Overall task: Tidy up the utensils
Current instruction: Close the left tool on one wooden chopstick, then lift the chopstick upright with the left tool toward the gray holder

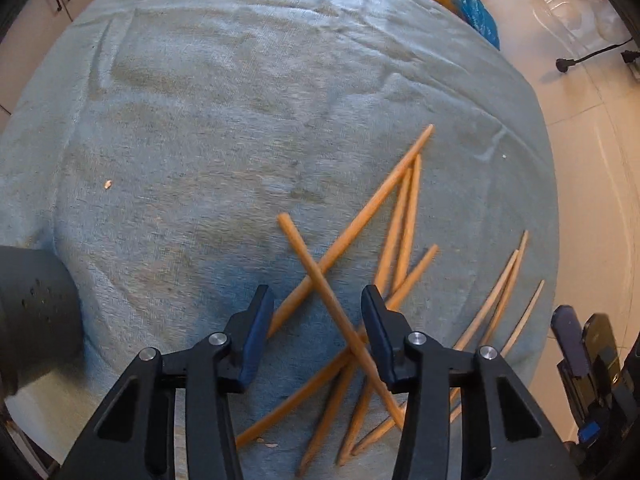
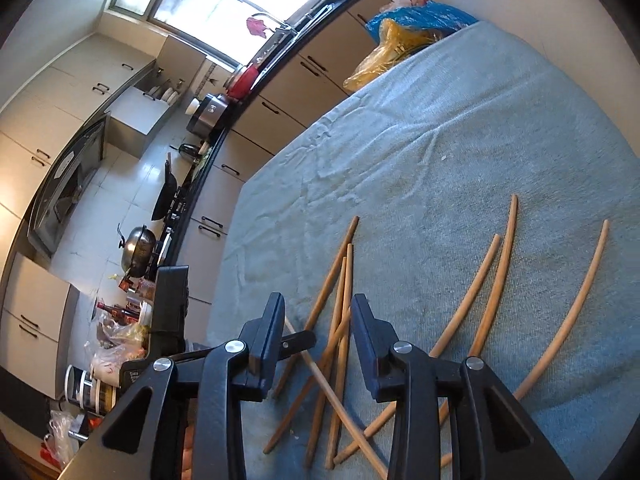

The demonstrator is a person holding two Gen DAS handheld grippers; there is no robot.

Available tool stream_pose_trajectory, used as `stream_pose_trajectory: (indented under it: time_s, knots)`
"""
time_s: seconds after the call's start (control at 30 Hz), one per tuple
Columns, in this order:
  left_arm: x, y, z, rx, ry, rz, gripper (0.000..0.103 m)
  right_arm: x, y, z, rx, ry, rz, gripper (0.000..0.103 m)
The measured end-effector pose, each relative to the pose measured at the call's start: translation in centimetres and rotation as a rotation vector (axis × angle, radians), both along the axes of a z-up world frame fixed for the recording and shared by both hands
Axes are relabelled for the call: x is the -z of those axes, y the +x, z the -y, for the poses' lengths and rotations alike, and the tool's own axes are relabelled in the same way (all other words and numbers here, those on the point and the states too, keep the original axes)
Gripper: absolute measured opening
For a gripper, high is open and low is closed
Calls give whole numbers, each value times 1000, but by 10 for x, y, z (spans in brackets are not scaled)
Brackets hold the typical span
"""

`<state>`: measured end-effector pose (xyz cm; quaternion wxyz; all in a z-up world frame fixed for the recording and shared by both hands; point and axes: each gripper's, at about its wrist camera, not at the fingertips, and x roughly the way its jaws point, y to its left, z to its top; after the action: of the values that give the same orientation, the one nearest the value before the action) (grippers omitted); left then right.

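Several wooden chopsticks lie in a crossed pile [image 1: 352,288] on a blue-grey cloth [image 1: 240,120]. Paler chopsticks [image 1: 500,296] lie to the right of the pile. My left gripper [image 1: 318,300] is open just above the pile, its jaws either side of one slanting chopstick [image 1: 320,280]. My right gripper [image 2: 318,312] is open above the same pile [image 2: 340,320]. Three pale curved chopsticks [image 2: 500,280] lie to its right. The left gripper shows in the right wrist view [image 2: 172,320] at the left. The right gripper shows in the left wrist view [image 1: 588,352] at the right edge.
A black perforated container [image 1: 36,312] stands at the cloth's left edge. Blue and yellow plastic bags [image 2: 404,32] sit at the far end of the table. A kitchen counter with pots [image 2: 140,248] runs along the left. A tiled floor with a cable [image 1: 580,60] lies to the right.
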<state>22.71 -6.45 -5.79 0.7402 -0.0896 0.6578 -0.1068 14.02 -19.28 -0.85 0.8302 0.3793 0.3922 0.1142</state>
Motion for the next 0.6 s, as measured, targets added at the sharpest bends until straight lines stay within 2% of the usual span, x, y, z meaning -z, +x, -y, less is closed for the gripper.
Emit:
stream_pose_trajectory:
  time_s: [0.07,0.1,0.17,0.3,0.37,0.43,0.6]
  knots:
    - [4,1,7,10,17,-3,29,1,-3,-1,-8,-1,-1,37]
    - [3,1,8,-2,29,13,28,2,-5,-2,-11,2,-2,37]
    - [6,7,17,-3,42,17,15,4,-8,-3,-21,6,-3,37]
    - [7,12,19,-5,19,20,11,4,-14,-3,-25,9,2,37]
    - [4,9,13,0,2,29,6,4,-16,-3,-26,9,2,37]
    - [0,8,12,2,-11,40,6,6,-15,-4,-28,11,-2,37]
    - [-30,-4,-4,29,-70,110,6,13,-7,-12,-32,16,-35,37]
